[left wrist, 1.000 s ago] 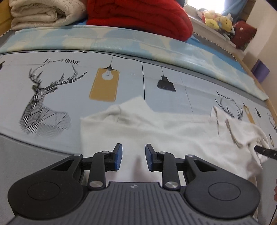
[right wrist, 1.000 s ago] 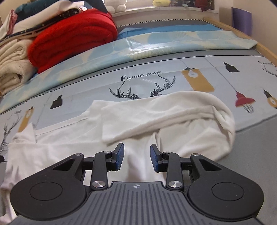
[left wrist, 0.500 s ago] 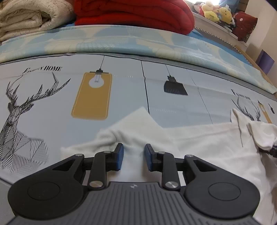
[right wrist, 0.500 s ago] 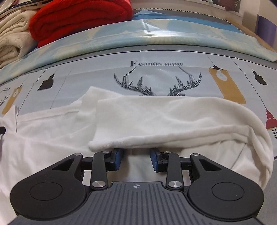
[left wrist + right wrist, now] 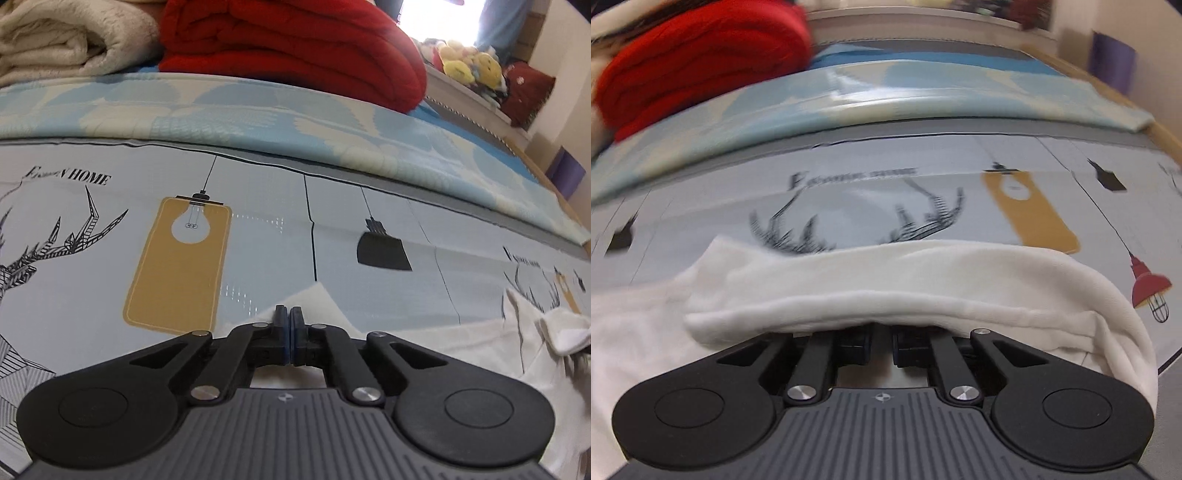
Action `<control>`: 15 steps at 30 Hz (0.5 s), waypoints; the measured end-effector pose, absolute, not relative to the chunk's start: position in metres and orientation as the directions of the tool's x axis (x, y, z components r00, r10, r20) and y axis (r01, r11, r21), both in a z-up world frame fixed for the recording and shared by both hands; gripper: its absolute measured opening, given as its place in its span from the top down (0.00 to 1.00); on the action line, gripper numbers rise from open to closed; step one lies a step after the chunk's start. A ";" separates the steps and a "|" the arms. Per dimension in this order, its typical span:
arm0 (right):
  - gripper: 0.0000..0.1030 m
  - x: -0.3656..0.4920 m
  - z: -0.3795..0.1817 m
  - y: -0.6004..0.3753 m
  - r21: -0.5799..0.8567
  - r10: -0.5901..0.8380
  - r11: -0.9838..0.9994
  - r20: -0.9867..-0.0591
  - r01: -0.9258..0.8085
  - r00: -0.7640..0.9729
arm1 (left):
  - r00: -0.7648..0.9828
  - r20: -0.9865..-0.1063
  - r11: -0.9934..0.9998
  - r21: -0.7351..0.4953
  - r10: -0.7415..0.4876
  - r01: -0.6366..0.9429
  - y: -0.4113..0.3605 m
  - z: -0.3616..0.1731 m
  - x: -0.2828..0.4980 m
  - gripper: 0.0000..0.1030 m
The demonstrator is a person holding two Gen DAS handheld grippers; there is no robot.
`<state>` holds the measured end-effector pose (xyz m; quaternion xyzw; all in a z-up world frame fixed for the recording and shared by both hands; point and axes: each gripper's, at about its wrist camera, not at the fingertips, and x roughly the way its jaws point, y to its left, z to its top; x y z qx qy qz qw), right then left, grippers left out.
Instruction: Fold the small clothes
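1. The white garment (image 5: 443, 343) lies spread on the printed bed sheet (image 5: 258, 251).
2. The left gripper (image 5: 287, 321) has its fingers pressed together on a corner of the white cloth.
3. The right gripper (image 5: 881, 334) is closing, its fingers tucked under a rolled fold (tips hidden).
4. A red blanket (image 5: 295, 48) sits beyond.

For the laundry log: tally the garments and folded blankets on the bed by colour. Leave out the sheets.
white garment: 1
red blanket: 1
cream blanket: 1
Total: 3
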<state>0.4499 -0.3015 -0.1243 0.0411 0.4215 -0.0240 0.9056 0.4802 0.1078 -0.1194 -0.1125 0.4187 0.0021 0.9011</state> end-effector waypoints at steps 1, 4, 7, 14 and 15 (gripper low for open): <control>0.91 0.452 -0.124 -0.303 0.049 -0.009 0.996 -0.763 0.072 0.646 | 0.645 -0.758 0.973 -0.207 -0.096 -0.099 0.108 -0.119 0.482 0.98; 0.89 0.455 -0.121 -0.307 0.057 0.014 0.997 -0.766 0.046 0.642 | 0.631 -0.762 0.953 -0.279 -0.147 -0.116 0.123 -0.109 0.488 0.95; 0.78 0.454 -0.116 -0.313 0.075 0.054 0.997 -0.750 0.004 0.660 | 0.652 -0.746 0.948 -0.289 -0.135 -0.133 0.143 -0.092 0.489 0.83; 0.49 0.457 -0.117 -0.295 0.034 0.182 0.972 -0.733 -0.233 0.656 | 0.533 -0.807 0.941 -0.334 -0.254 -0.058 0.173 -0.104 0.486 0.65; 0.49 0.458 -0.119 -0.291 0.003 0.176 0.966 -0.738 -0.258 0.651 | 0.528 -0.810 0.944 -0.327 -0.257 -0.042 0.173 -0.106 0.484 0.65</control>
